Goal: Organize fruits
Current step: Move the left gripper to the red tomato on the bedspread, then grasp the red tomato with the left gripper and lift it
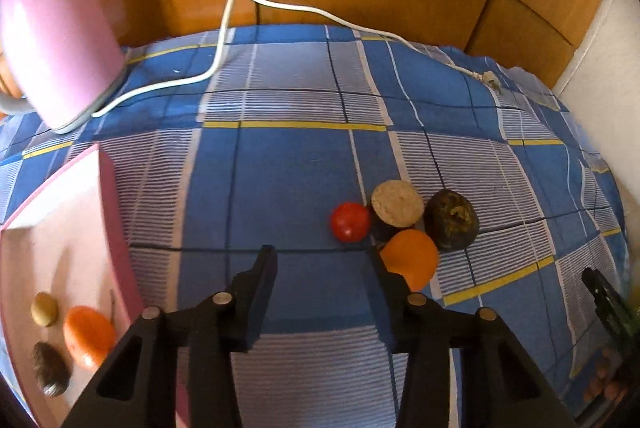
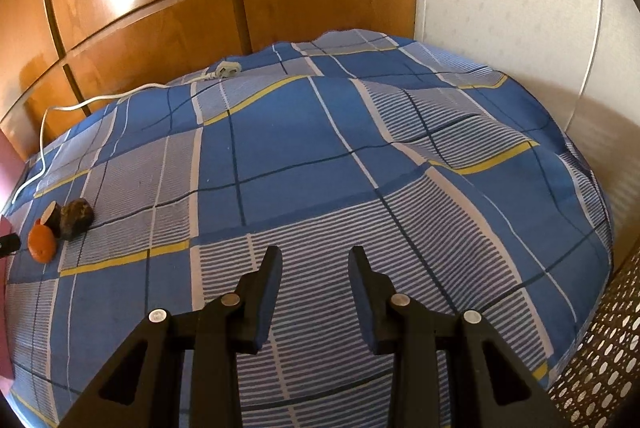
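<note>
Fruits remain in two groups on the blue checked bedspread (image 1: 304, 163). Nearest the left gripper (image 1: 322, 268), whose fingers stand spread with nothing between them, lies an orange (image 1: 412, 256) just beside the right-hand finger tip, partly hidden by it. Just beyond sit a red tomato (image 1: 350, 222), a dark cut fruit with a pale flat face (image 1: 397, 203) and a dark, rough avocado-like fruit (image 1: 451, 220), all clustered and touching or nearly so. At the left, a pink tray (image 1: 116, 211) already holds a second orange (image 1: 89, 336), a small pale fruit (image 1: 44, 308) and a dark oblong one (image 1: 51, 368). The right gripper (image 2: 316, 268) hovers over bare bedspread well apart from the cluster, fingers parted and empty. Judgement: the orange should be light, round and firm but liable to roll on soft bedding; grip across its widest middle. The tomato looks smooth and bruisable, needing gentler pressure. A pink appliance (image 1: 60, 39) and white cable (image 1: 224, 39) lie farthest off.
</note>
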Motion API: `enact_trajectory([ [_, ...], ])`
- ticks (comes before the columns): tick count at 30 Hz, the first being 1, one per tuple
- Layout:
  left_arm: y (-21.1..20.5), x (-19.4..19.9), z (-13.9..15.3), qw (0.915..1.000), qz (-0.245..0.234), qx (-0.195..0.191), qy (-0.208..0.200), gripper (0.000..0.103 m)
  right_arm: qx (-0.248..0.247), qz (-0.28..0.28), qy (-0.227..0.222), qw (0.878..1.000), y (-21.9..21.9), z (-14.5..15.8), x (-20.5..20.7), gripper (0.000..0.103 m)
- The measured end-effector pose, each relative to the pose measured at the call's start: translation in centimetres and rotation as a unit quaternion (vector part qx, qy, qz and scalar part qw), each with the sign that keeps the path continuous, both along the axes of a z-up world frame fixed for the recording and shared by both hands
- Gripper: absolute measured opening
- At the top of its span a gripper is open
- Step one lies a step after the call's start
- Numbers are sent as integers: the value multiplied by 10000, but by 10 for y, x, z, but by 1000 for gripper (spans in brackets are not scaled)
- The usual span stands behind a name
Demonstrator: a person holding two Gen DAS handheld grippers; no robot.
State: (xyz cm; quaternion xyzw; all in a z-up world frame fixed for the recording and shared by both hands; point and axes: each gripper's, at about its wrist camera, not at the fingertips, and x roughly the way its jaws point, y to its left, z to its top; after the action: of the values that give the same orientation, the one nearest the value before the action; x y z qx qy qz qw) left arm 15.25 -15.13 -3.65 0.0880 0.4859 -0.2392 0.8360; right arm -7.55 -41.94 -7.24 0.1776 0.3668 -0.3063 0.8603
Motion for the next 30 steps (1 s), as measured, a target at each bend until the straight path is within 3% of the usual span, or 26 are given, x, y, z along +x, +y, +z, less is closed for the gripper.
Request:
enact_trajectory([
  [3,-5,7,-5,10000,-48,23,52,39,43,3,26,10000,-1,-3,1,34],
  [12,-14,30,-16,9969,-124,-416,654,36,57,40,60,10000,0,-9,4,36],
  [20,-14,42,-22,9929,-164,-684,957,25,14,72,66,10000,2,-10,5,36],
  [25,-6,37,-18,9907,-125,-921,994,25,-3,81,66,9999,2,-9,5,36],
  [30,13,26,4,9943,79,-912,537,25,7,77,53,10000,1,-9,5,36],
])
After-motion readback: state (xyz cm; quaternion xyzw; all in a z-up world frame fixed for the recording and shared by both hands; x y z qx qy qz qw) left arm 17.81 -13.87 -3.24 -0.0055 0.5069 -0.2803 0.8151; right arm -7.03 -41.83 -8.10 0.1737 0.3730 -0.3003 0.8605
